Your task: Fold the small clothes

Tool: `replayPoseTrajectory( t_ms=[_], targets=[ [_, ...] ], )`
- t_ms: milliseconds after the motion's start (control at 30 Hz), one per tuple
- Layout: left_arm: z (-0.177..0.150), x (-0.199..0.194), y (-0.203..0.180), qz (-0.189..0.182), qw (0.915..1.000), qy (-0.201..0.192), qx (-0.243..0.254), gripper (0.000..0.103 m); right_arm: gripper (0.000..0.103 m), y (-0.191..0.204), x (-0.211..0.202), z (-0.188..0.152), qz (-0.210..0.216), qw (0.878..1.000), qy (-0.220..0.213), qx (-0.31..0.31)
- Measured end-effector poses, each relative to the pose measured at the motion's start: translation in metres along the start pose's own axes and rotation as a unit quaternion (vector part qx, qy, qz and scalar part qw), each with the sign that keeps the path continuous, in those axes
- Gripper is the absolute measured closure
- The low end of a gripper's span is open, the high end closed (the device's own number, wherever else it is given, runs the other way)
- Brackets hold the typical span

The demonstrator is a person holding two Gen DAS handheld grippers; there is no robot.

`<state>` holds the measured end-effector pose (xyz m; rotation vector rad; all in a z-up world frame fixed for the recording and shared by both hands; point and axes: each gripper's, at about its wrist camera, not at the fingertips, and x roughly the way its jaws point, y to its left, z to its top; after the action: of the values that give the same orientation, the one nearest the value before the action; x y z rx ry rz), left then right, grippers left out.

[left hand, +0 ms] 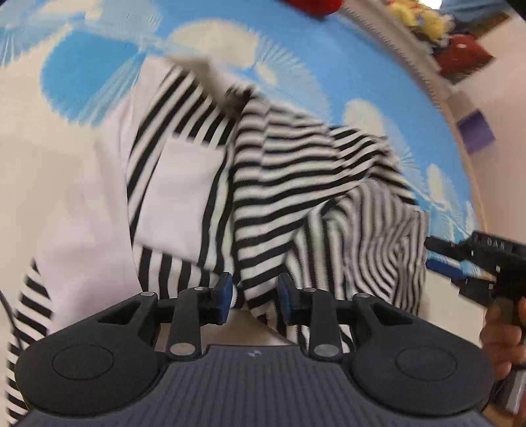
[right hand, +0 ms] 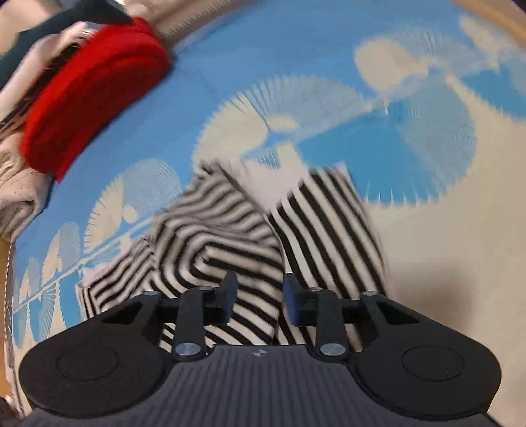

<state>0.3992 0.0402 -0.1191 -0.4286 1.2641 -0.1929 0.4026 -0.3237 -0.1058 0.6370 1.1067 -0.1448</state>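
Observation:
A small black-and-white striped garment (left hand: 296, 170) with a plain white patch (left hand: 177, 193) lies crumpled on the blue and white patterned mat (left hand: 92, 72). My left gripper (left hand: 254, 295) points down at its near edge, jaws apart, and a fold of striped cloth sits in the gap without the pads clearly pressing on it. In the right wrist view the same garment (right hand: 230, 236) is partly folded over itself. My right gripper (right hand: 259, 297) hovers over its near part, open, with cloth showing behind the gap. That right gripper (left hand: 460, 262) also appears at the right edge of the left wrist view, held by a hand (left hand: 503, 328).
A folded red garment (right hand: 92, 98) rests on a pile of other clothes (right hand: 19, 184) at the mat's left side. Beyond the mat's edge lie a yellow soft toy (left hand: 420, 16), a red item (left hand: 463, 56) and a purple block (left hand: 476, 131).

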Motion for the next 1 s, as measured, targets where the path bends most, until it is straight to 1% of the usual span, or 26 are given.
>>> replayPoseTrajectory(
  t_ms=[33,67,100,133,233,267,300,333,367,433,467,500,533,567,600,633,667,700,733,767,833,867,900,933,967,1000],
  targets=[
    [0.002,0.007,0.004,-0.001,0.9999,0.006,-0.013,0.07,0.064,0.0,0.0,0.0,0.0,1.0,0.0,0.0],
    [0.003,0.011,0.008,-0.006,0.9996,0.012,-0.026,0.07,0.064,-0.001,0.008,-0.002,-0.008,1.0,0.011,0.006],
    [0.004,0.015,0.01,-0.012,0.9992,0.016,-0.035,0.07,0.064,0.003,0.022,-0.011,-0.029,0.999,0.028,-0.001],
    [0.005,0.018,0.012,-0.016,0.9989,0.019,-0.04,0.07,0.064,0.003,0.022,-0.011,-0.029,0.999,0.028,-0.001],
    [0.008,0.026,0.007,-0.015,0.999,0.03,-0.028,0.072,0.064,0.013,0.038,-0.025,-0.044,0.998,0.048,-0.026],
    [0.009,0.028,0.005,-0.013,0.999,0.035,-0.023,0.083,0.068,0.019,0.04,-0.032,-0.043,0.997,0.051,-0.04],
    [0.011,0.026,0.003,-0.01,0.9992,0.034,-0.018,0.092,0.084,0.022,0.039,-0.033,-0.036,0.997,0.05,-0.046],
    [0.014,0.022,0.001,-0.01,0.9996,0.024,-0.008,0.1,0.094,0.022,0.039,-0.033,-0.036,0.997,0.05,-0.046],
    [0.017,0.013,-0.002,-0.013,0.9999,0.006,0.007,0.101,0.102,0.026,0.03,-0.035,-0.017,0.998,0.037,-0.056],
    [0.023,-0.009,-0.007,-0.02,0.9983,-0.045,0.029,0.101,0.102,0.029,0.022,-0.035,-0.009,0.998,0.023,-0.061],
    [0.026,-0.021,-0.007,-0.021,0.9958,-0.083,0.032,0.102,0.102,0.037,-0.001,-0.036,0.011,0.996,-0.014,-0.086],
    [0.028,-0.033,-0.006,-0.015,0.9916,-0.124,0.032,0.102,0.102,0.037,-0.001,-0.036,0.011,0.996,-0.014,-0.086],
    [0.03,-0.047,-0.004,-0.001,0.9843,-0.173,0.036,0.102,0.102,0.04,-0.014,-0.037,0.022,0.995,-0.03,-0.097],
    [0.032,-0.055,-0.002,0.009,0.979,-0.201,0.035,0.102,0.102,0.043,-0.036,-0.041,0.067,0.991,-0.045,-0.111],
    [0.033,-0.061,0.003,0.012,0.9762,-0.215,0.025,0.102,0.102,0.043,-0.036,-0.041,0.067,0.991,-0.045,-0.111],
    [0.035,-0.063,0.01,0.01,0.9769,-0.213,0.005,0.102,0.102,0.042,-0.04,-0.042,0.091,0.989,-0.031,-0.113],
    [0.037,-0.061,0.014,0.014,0.9795,-0.201,-0.007,0.102,0.102,0.037,-0.034,-0.049,0.121,0.984,0.046,-0.124],
    [0.037,-0.056,0.019,0.023,0.9832,-0.18,-0.014,0.102,0.102,0.037,-0.034,-0.049,0.121,0.984,0.046,-0.124],
    [0.037,-0.049,0.023,0.039,0.9879,-0.149,-0.015,0.102,0.102,0.035,-0.029,-0.054,0.118,0.98,0.079,-0.136],
    [0.036,-0.035,0.027,0.056,0.9929,-0.104,-0.011,0.101,0.102,0.032,-0.024,-0.06,0.109,0.977,0.103,-0.153],
    [0.03,-0.013,0.038,0.061,0.9978,-0.024,-0.013,0.097,0.101,0.026,-0.011,-0.067,0.077,0.972,0.135,-0.175],
    [0.027,-0.009,0.044,0.053,0.9979,-0.015,-0.033,0.096,0.097,0.023,-0.009,-0.065,0.066,0.975,0.129,-0.17],
    [0.027,-0.01,0.047,0.043,0.9977,-0.017,-0.05,0.094,0.097,0.02,-0.009,-0.061,0.054,0.978,0.117,-0.162],
    [0.028,-0.014,0.05,0.033,0.9975,-0.02,-0.059,0.082,0.094,0.02,-0.009,-0.061,0.054,0.978,0.117,-0.162],
    [0.031,-0.018,0.049,0.02,0.9973,-0.03,-0.064,0.066,0.086,0.014,-0.01,-0.051,0.041,0.986,0.086,-0.136],
    [0.034,-0.022,0.047,0.008,0.9968,-0.042,-0.067,0.062,0.074,0.014,-0.01,-0.051,0.041,0.986,0.086,-0.136]
  ],
)
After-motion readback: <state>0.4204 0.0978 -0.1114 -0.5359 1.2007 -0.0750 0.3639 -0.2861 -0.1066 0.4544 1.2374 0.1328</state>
